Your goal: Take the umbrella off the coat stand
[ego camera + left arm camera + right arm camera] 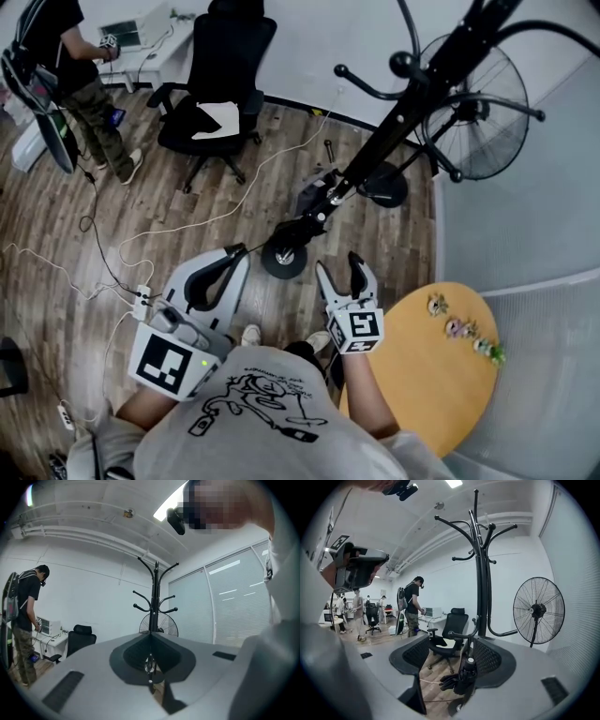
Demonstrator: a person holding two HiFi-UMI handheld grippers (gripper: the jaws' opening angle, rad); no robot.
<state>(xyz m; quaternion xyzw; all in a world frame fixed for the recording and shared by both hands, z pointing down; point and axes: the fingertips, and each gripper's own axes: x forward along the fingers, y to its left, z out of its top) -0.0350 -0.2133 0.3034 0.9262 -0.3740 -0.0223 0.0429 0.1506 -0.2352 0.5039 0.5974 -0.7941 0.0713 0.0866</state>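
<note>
Wood-plank flooring [56, 216] is being shown beneath a black coat stand [412, 103]. The folded black umbrella [466, 677] is being kept low on the pole, hung by its curved handle at twelve o'clock from the right gripper [338, 264]. That gripper is being held wide, with the umbrella framed between its jaws but well apart from them. At its nine o'clock, the left gripper [234, 255] is being held with jaws together, empty. The reach towards the umbrella is judged to be the step in hand. Next, the handle is to be enclosed, gripped and lifted clear of its hook.
</note>
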